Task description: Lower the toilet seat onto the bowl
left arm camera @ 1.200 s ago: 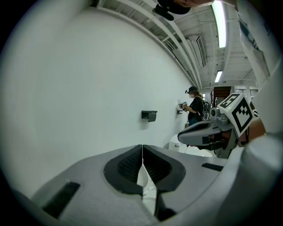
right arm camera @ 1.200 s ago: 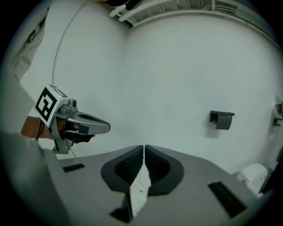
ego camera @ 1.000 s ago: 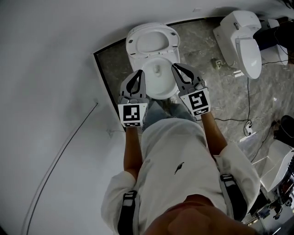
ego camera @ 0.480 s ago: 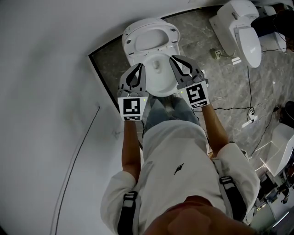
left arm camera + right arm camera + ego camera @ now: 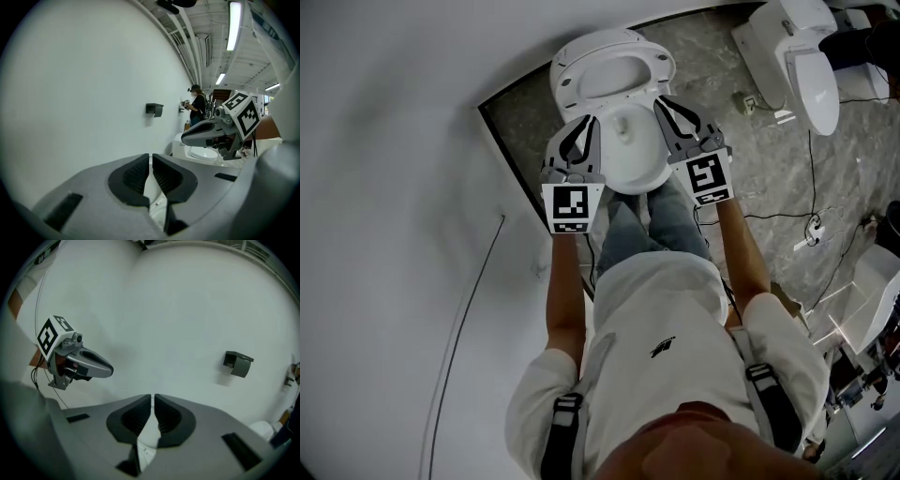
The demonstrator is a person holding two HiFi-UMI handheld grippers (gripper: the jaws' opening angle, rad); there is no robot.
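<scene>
Seat (image 5: 566,82) is up at 12 o'clock of bowl (image 5: 630,167). L gripper (image 5: 583,127) & R gripper (image 5: 667,105) pressed together, empty, flanking bowl. Lowering not begun.

**Q:** What is the supporting surface?

**A:** A grey marbled floor (image 5: 750,169).

**Q:** What stands on it?

**A:** A toilet (image 5: 619,108), its bowl between the left gripper (image 5: 584,124) and the right gripper (image 5: 664,103). A second toilet (image 5: 797,56) is well right of the right gripper. A black cable (image 5: 809,187) trails across the floor, also to that gripper's right.
</scene>
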